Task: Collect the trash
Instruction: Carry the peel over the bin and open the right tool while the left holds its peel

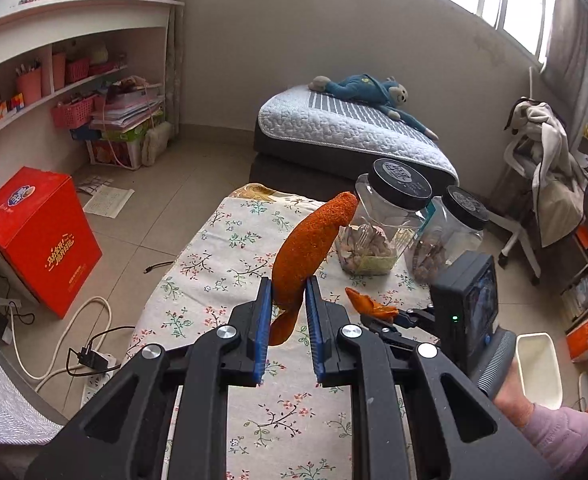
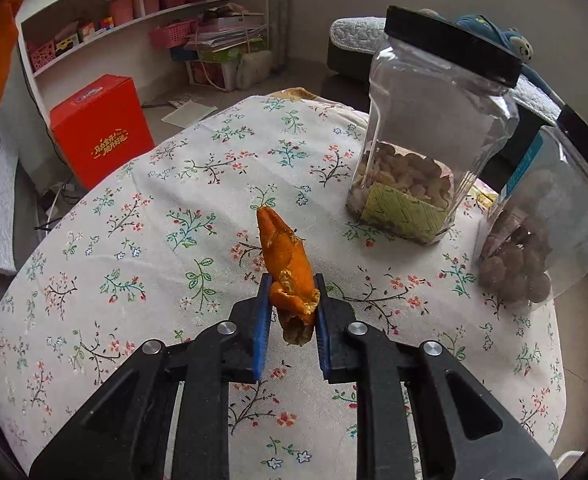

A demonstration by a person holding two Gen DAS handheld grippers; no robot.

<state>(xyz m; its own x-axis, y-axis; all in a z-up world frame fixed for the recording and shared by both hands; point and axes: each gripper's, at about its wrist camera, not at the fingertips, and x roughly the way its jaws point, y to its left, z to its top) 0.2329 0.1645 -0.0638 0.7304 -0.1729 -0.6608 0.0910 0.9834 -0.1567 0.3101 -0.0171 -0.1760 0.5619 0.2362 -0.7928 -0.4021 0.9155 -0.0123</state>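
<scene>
The left gripper (image 1: 288, 300) was clamped on a long peel (image 1: 309, 246), pinched low down between its blue pads so the curved, pebbly orange strip stuck up and away past the fingertips, with a short tail curling below them. The right gripper (image 2: 292, 304) was squeezed tight on a smaller peel (image 2: 288, 268), a crumpled, folded scrap with a smooth bright orange skin and a brownish dried end hanging toward the camera. Its pointed tip reached out over the cloth; couldn't tell whether it touched the cloth.

The left view was the only one that showed both grippers at once: the right gripper (image 1: 389, 314) sat just off to the side with its small peel (image 1: 369, 304) poking out, plus a hand (image 1: 511, 394) in a lilac sleeve on it. A white bin (image 1: 539, 368) sat on the floor past that hand. The right view only caught an orange blur at its left edge, but it gave a much closer look at the jars.

Under everything was a table (image 2: 154, 216) draped in off-white floral cloth. Farther back stood two clear plastic jars (image 2: 425, 136) with black lids, squarish, each partly filled with round brownish snacks. Beyond, a glossy red box (image 1: 40, 236) on the tile floor, then shelves (image 1: 54, 76) and a quilted bed (image 1: 345, 124) with a blue plush toy.
</scene>
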